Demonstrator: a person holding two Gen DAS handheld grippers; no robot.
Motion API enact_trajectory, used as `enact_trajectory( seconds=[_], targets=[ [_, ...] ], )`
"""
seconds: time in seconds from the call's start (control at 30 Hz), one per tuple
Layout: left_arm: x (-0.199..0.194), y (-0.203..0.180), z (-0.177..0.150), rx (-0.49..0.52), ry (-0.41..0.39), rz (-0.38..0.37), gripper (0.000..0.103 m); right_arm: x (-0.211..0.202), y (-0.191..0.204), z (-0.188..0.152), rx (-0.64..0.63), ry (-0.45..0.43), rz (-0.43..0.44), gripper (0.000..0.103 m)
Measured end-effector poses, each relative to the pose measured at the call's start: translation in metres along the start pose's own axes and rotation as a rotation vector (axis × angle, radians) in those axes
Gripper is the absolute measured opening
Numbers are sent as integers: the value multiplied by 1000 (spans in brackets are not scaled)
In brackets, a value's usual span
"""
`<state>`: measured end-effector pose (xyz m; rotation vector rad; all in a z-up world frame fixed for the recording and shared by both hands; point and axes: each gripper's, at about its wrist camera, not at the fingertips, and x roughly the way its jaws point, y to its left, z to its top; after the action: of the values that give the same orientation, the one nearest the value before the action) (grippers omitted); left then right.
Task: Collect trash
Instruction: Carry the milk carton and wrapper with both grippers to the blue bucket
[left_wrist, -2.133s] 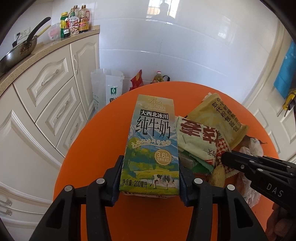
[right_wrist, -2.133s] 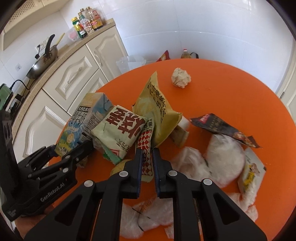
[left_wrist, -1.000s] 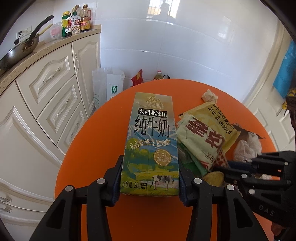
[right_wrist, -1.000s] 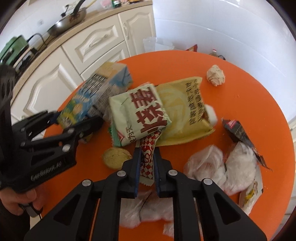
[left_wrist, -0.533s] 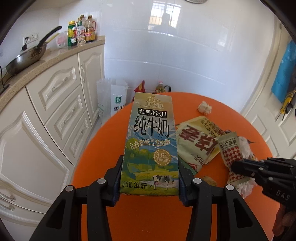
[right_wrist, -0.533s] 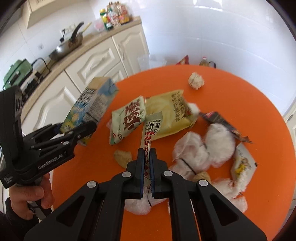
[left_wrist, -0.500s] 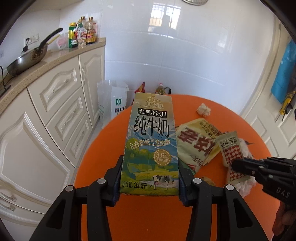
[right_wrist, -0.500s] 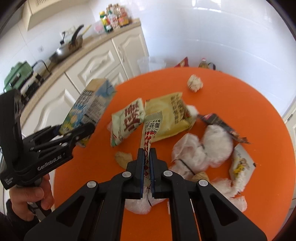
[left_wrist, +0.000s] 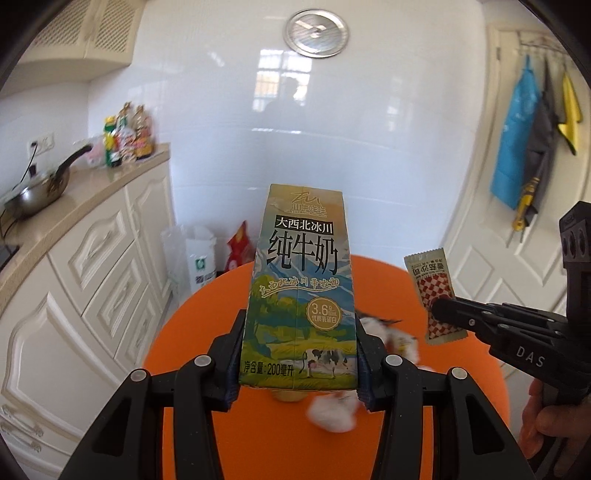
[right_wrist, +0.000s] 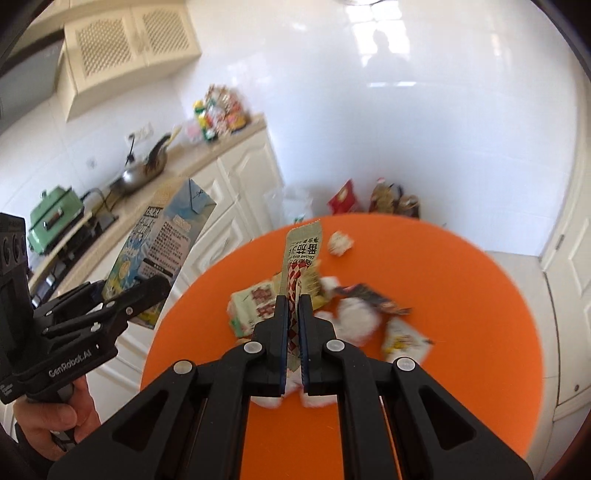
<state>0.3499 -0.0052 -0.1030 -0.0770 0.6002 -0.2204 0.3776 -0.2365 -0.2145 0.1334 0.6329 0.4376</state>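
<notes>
Along the left side runs the cream kitchen counter (left_wrist: 85, 192) with a wok (left_wrist: 40, 188) on it, its cabinet fronts coming close to the left rim of the round orange table (left_wrist: 192, 325). Next to the right, the left gripper (left_wrist: 297, 354) clamps the base of a 200 ml milk carton (left_wrist: 301, 280) between both pads, and the carton stands upright, clear of the tabletop. Compared with a second ago, both tools have risen: the carton and the red-checked sauce sachet (left_wrist: 434, 295), which lay in the litter pile, now hang in the air above it. The right gripper (right_wrist: 291, 328) is closed flat on that sachet, its top end poking up past the fingertips. That likely means two pieces are secured and ready to be carried to a bin; no bin is clearly in view, though a white plastic bag (left_wrist: 195, 258) stands on the floor beyond the table's far left edge. Remaining on the table are snack packets (right_wrist: 255, 302), white tissue wads (right_wrist: 354, 321) and a crumpled paper ball (right_wrist: 340, 242). Farther right, the table's right edge gives onto bare floor before a white door (right_wrist: 569, 295), the freest side for moving.
</notes>
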Motion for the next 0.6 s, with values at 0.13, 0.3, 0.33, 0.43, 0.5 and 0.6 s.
enact_trajectory(
  seconds=[0.13,0.3,0.33,0.43,0.5,0.6],
  targets=[
    [-25,-45,1,61,-40,-63,45,-50,-33,-5,44,-81,-54,4],
    [-42,-115,-4,138,-67,-165,45,-117,-83,-25,116,-160,-158,4],
    [-46,-132,-8,156,-66,-196,45,-130,-95,-31,133,-173,-183,4],
    [-48,-173,-13,206,-59,-264,45,-171,-131,-51,198,-211,-255,4],
    [-50,-205,-18,244,-48,-317,45,-197,-155,-67,242,-235,-310,4],
    [-50,-241,-24,289,-29,-381,45,-230,-184,-90,298,-260,-377,4]
  ],
)
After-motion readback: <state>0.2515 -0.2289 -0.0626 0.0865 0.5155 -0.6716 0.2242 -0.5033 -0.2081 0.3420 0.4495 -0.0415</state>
